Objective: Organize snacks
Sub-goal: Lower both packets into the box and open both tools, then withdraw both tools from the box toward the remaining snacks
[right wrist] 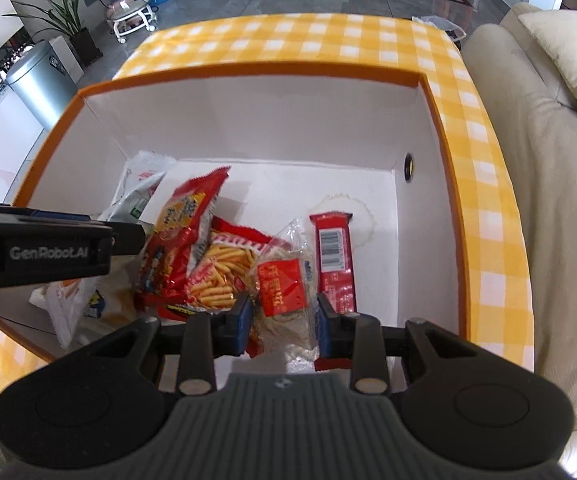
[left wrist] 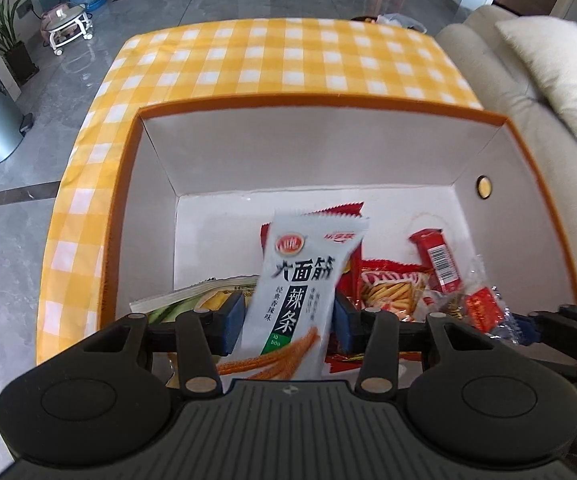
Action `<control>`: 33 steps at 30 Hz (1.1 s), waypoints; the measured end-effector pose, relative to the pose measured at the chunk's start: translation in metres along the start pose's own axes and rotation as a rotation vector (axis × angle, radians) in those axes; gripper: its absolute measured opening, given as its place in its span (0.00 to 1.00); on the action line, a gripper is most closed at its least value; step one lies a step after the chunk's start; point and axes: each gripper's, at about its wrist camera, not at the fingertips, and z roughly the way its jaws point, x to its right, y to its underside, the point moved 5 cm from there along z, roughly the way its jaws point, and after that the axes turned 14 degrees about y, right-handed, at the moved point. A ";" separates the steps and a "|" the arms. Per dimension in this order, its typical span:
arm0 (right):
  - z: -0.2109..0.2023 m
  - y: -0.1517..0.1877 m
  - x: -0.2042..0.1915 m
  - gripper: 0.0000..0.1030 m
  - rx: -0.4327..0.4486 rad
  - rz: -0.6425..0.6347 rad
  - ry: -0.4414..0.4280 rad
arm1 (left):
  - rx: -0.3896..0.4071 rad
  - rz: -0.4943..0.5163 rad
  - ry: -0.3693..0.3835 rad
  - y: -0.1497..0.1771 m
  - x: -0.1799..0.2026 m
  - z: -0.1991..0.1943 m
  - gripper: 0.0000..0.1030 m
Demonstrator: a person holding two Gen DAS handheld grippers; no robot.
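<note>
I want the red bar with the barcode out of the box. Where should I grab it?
Grip the red bar across its narrow width at the middle, coming straight down from above. It lies flat on the box floor, its right side clear.

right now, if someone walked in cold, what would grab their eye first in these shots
Probably the white spicy-strip packet standing upright between the jaws of the left gripper, above the orange-rimmed box. Next, the right gripper holding a clear packet with a red label over the pile of red snack bags on the box floor. The yellow checked tablecloth under the box also stands out.
</note>
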 end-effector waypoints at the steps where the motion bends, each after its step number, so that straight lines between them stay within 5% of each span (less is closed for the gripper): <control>1: 0.002 0.001 0.000 0.29 -0.005 0.002 0.002 | 0.000 0.007 -0.009 0.000 0.001 0.002 0.50; 10: 0.012 0.001 -0.005 0.29 -0.028 -0.012 0.035 | -0.025 0.053 -0.062 0.001 0.007 0.018 0.52; 20: 0.011 0.001 -0.006 0.31 -0.031 -0.015 0.051 | -0.024 0.067 -0.075 0.003 0.007 0.017 0.68; 33: -0.015 -0.002 -0.004 0.63 0.051 -0.074 0.126 | 0.045 0.086 -0.058 0.008 0.014 -0.013 0.73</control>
